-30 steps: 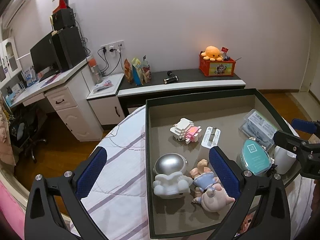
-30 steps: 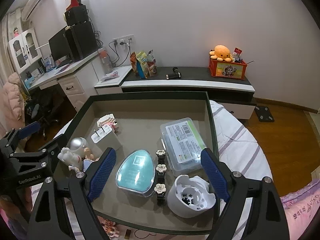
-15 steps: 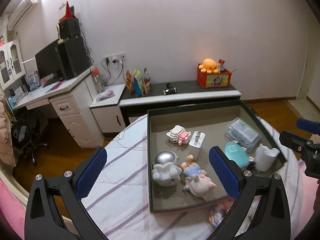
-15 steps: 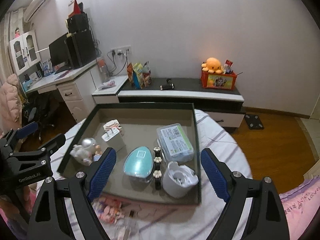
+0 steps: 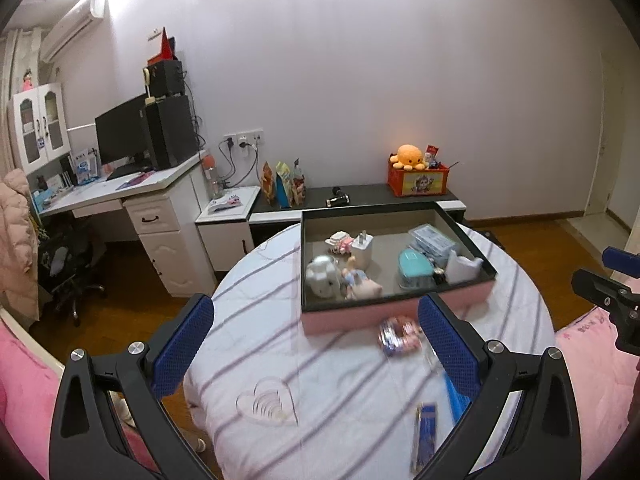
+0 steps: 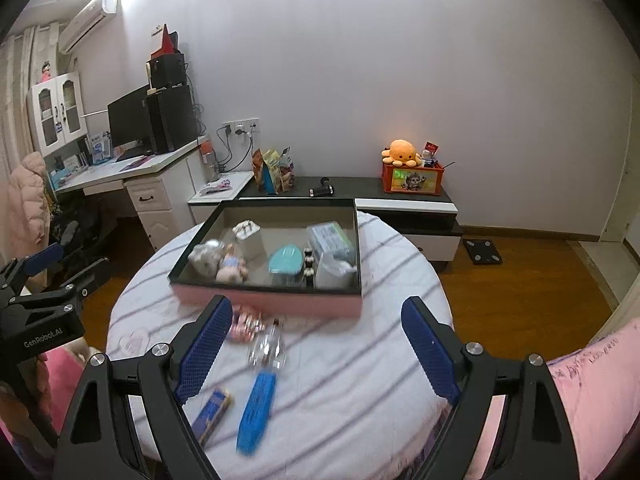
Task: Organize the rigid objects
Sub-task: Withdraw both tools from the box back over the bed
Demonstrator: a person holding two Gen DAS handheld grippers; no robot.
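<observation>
A pink-sided box with a dark rim (image 5: 396,318) (image 6: 268,300) stands on the round table with the striped cloth (image 5: 320,380) (image 6: 352,380). It holds an astronaut figure (image 5: 322,276), a pig doll (image 5: 362,286), a white charger (image 5: 363,250), a teal case (image 5: 414,266) (image 6: 285,260), a clear plastic box (image 5: 432,240) and a white holder (image 5: 464,266). In front of the box lie a pink packet (image 5: 400,334) (image 6: 244,324), a clear bottle (image 6: 268,346), a blue strip (image 6: 258,412) and a dark blue bar (image 5: 426,428) (image 6: 212,412). My left gripper (image 5: 316,350) and right gripper (image 6: 316,350) hang open above the table, holding nothing.
Beyond the table are a white desk with a monitor (image 5: 120,132), a low dark cabinet (image 5: 360,196) with snack bags, and an orange box with a plush octopus (image 5: 408,158). A black chair (image 5: 68,264) stands at left. Pink bedding (image 6: 592,400) lies at right.
Both grippers have drawn back and upward from over the box. The box now looks small and far, and the loose items on the cloth in front of it have come into view.
</observation>
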